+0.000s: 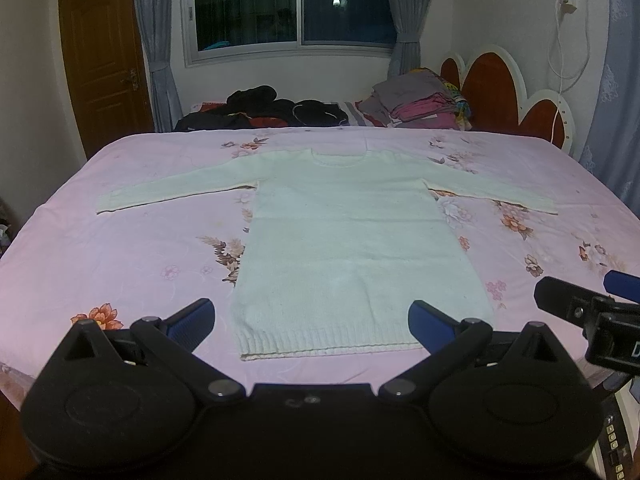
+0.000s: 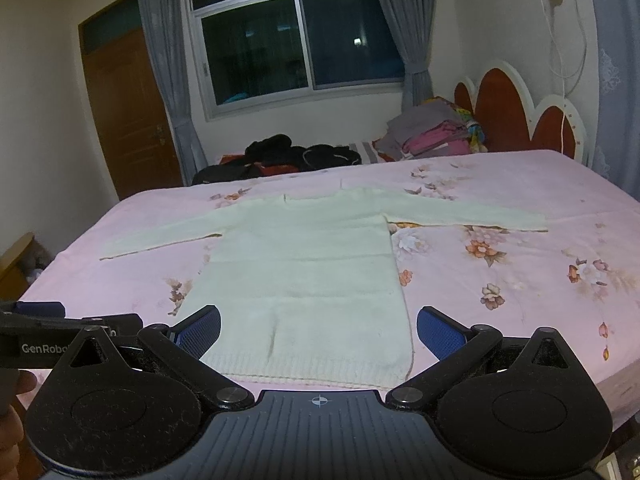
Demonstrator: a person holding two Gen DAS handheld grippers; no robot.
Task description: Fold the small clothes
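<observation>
A pale knitted sweater is found laid flat on the pink floral bedsheet, front or back uppermost (which cannot be told), with the neckline away from the cameras, the ribbed hem toward the near edge of the bed, and both sleeves spread out sideways. The left gripper is held just short of the hem with its blue-padded fingers wide apart and nothing between them; the right gripper is held likewise, beside it, fingers spread and empty. No contact with the garment is observed. The knit is judged soft, light and limp, with some stretch; it is expected to sag and drag on the sheet if lifted by one point only. A firm pinch through a doubled edge is advised, as a single layer may slip or pull out of shape. The cuffs and shoulder seams are judged the best holds for bringing the sleeves inward; the two hem corners are judged suitable for carrying the body up toward the neckline. Piled clothing at the far side is noted, well apart from the work.
</observation>
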